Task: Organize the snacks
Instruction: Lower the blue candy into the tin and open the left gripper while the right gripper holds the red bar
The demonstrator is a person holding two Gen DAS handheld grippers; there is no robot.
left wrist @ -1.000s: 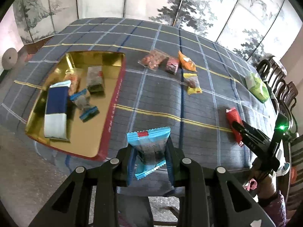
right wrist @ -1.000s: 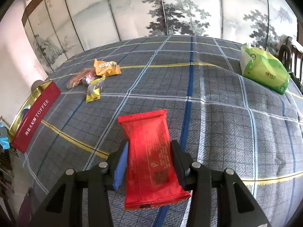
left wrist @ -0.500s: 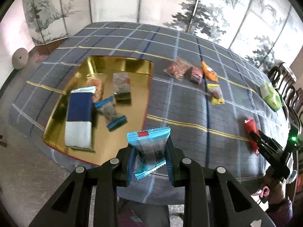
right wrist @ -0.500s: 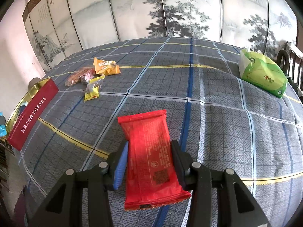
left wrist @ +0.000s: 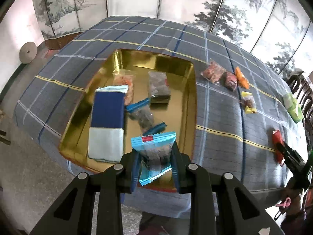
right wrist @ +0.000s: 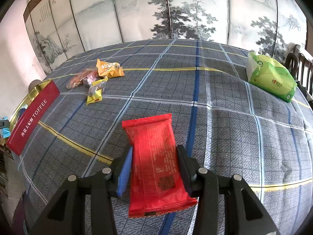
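Your left gripper (left wrist: 154,164) is clenched on the light-blue snack packet (left wrist: 153,152). Over the last second the gold toffee tin (left wrist: 192,98) has slid from the view's left to directly beneath the packet, so release comes next (my reading). Your right gripper (right wrist: 154,169) hasn't shifted, gripping the red snack packet (right wrist: 154,156) above the plaid tablecloth (right wrist: 234,137) near its front edge. The packet's print is too blurred to read. The four loose snacks (left wrist: 228,78) mid-table remain unsorted.

Both wrist cams angled down, tablecloth (left wrist: 219,117) shared
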